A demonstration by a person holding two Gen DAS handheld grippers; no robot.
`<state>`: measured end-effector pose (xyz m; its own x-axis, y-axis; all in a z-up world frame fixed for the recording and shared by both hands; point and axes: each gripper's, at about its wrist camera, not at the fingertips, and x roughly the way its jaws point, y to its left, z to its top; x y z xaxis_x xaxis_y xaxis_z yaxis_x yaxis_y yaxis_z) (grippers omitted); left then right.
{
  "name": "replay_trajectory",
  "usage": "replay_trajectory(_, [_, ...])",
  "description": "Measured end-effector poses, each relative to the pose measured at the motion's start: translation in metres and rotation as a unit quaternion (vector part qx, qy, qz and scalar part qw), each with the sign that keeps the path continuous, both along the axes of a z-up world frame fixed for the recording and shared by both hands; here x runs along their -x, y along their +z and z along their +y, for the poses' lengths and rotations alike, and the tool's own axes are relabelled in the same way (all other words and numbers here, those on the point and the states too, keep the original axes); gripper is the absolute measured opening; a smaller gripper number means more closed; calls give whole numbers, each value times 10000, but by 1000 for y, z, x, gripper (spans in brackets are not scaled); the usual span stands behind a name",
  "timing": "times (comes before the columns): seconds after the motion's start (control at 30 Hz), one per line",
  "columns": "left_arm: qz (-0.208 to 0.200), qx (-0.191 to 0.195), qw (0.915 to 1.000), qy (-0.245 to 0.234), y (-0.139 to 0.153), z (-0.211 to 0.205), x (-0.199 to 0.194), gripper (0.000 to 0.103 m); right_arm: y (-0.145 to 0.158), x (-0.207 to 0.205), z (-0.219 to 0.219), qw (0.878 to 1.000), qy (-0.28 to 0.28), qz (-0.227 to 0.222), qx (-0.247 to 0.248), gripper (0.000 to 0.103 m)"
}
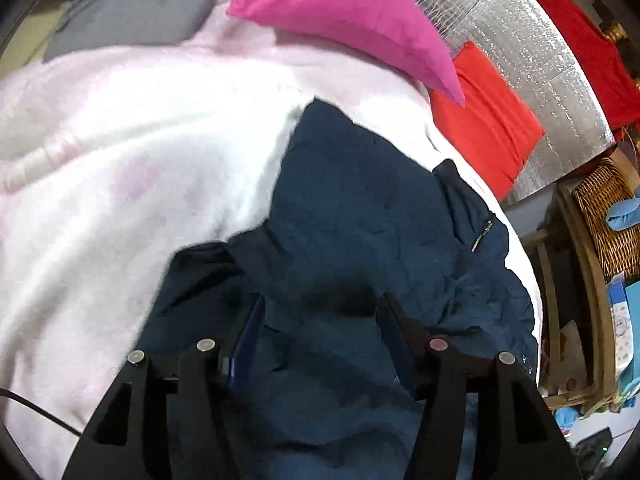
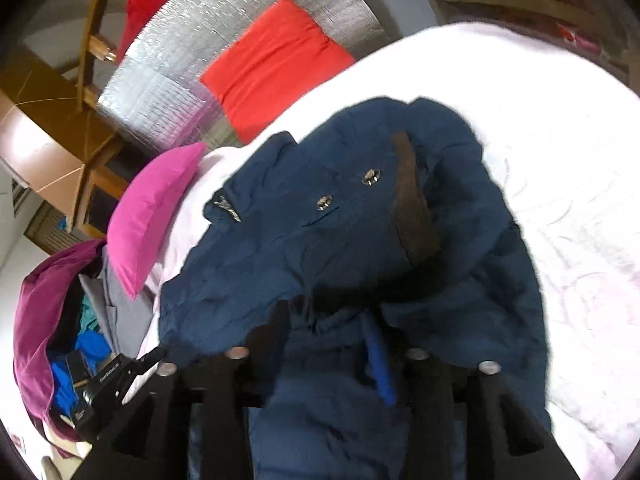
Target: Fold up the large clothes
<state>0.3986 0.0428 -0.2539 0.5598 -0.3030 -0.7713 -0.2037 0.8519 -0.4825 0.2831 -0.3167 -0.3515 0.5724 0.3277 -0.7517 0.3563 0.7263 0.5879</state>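
A dark navy padded jacket (image 1: 360,208) lies crumpled on a white and pale pink bed cover (image 1: 120,160). My left gripper (image 1: 322,320) hovers just over its near part, open, with the fabric lying below the gap and both blue-padded fingers (image 1: 248,340) free of it. In the right wrist view the jacket (image 2: 320,240) shows its snaps, a brown collar strip and a chest pocket. My right gripper (image 2: 328,344) stands open low over a bunched fold that rises between its fingers. The bare blue face of one pad (image 2: 380,364) shows, and the other finger is partly hidden by cloth.
A magenta pillow (image 1: 340,12) and a red pillow (image 1: 484,120) lean on a silver foil headboard (image 1: 532,40). A grey garment (image 1: 132,8) lies at the far side. A wicker basket (image 1: 604,220) and wooden frame stand beside the bed. Piled clothes (image 2: 48,312) sit off the bed's edge.
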Motion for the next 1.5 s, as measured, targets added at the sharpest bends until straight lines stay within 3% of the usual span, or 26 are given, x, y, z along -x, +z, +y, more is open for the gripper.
replay_trajectory(0.17, [-416,-729,9964,145,22,4,16,60,35,21,-12,9980,-205,-514,301,55])
replay_trajectory(0.23, [-573,-946,9939,52,28,1,18,60,40,16,-10,9968,-196,-553,548,51])
replay_trajectory(0.27, [-652,-1045,9924,-26,29,-3,19,60,40,10,-10,9968,-167,-558,546,42])
replay_trajectory(0.3, [-710,-1153,9907,-102,29,-6,18,61,36,3,-10,9972,-124,-521,528,37])
replay_trajectory(0.4, [-710,-1589,9842,-336,20,-24,11,61,17,-15,-5,9966,-159,-287,759,38])
replay_trajectory(0.47, [-617,-1735,9813,-555,13,-33,4,61,-8,-25,-6,9970,-115,150,752,37])
replay_trajectory(0.53, [-549,-1776,9803,-664,7,-40,-1,61,-25,-28,-7,9972,-113,391,629,34])
replay_trajectory(0.63, [-636,-1939,9769,-631,6,-47,-2,61,-17,-31,0,9953,-2,356,901,34])
replay_trajectory(0.87, [-1099,-2192,9677,-578,21,-56,3,61,18,-45,41,9900,571,-433,1211,35])
replay_trajectory(1.0, [-1202,-2290,9644,-545,25,-60,3,61,-9,-63,68,9888,1096,4,1011,35])
replay_trajectory(1.07, [-1216,-2322,9633,-577,25,-63,4,61,-23,-68,72,9879,1110,171,1070,36])
replay_trajectory(1.17, [-1220,-2391,9614,-598,25,-65,3,61,-21,-66,70,9897,1083,201,913,36])
replay_trajectory(1.4, [-1236,-2420,9605,-599,25,-68,3,61,4,-43,48,9930,804,-195,839,36])
replay_trajectory(1.5, [-1146,-2411,9616,-639,22,-69,2,61,-4,-43,39,9941,751,125,771,36])
